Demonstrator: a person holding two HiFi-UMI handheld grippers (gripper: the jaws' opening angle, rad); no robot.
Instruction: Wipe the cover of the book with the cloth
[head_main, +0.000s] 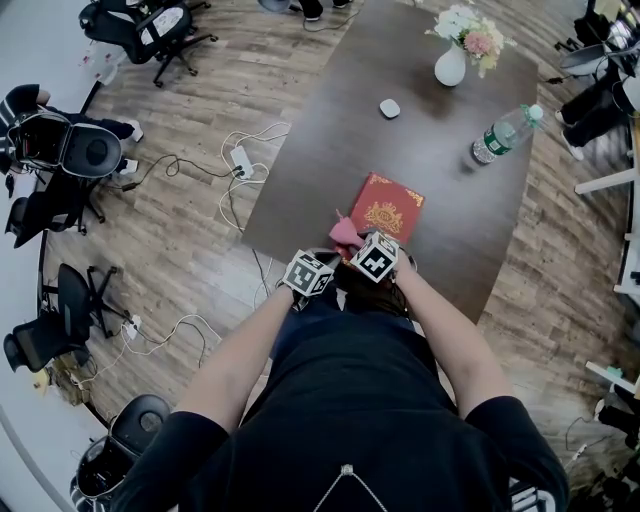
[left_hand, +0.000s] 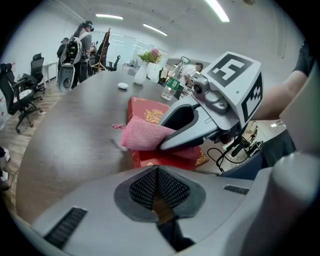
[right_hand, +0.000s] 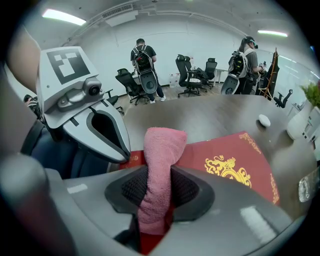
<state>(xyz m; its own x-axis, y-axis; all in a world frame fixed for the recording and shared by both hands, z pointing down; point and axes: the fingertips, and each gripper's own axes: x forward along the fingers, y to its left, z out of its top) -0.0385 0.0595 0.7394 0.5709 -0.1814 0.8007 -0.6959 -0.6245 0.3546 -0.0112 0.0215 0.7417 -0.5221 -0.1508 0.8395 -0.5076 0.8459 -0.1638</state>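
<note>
At the near edge of the book (right_hand: 225, 160), right gripper (right_hand: 159, 192) pinches the cloth (right_hand: 162, 145), cover running ahead-right; left gripper (left_hand: 157, 190) closed empty alongside.

No words to read here: the red book (right_hand: 235, 162) carries only a gold crest and corner ornaments, the water bottle (head_main: 503, 133) has a green label too small to read, and the marker cubes (head_main: 308, 273) show plain black-and-white squares.
</note>
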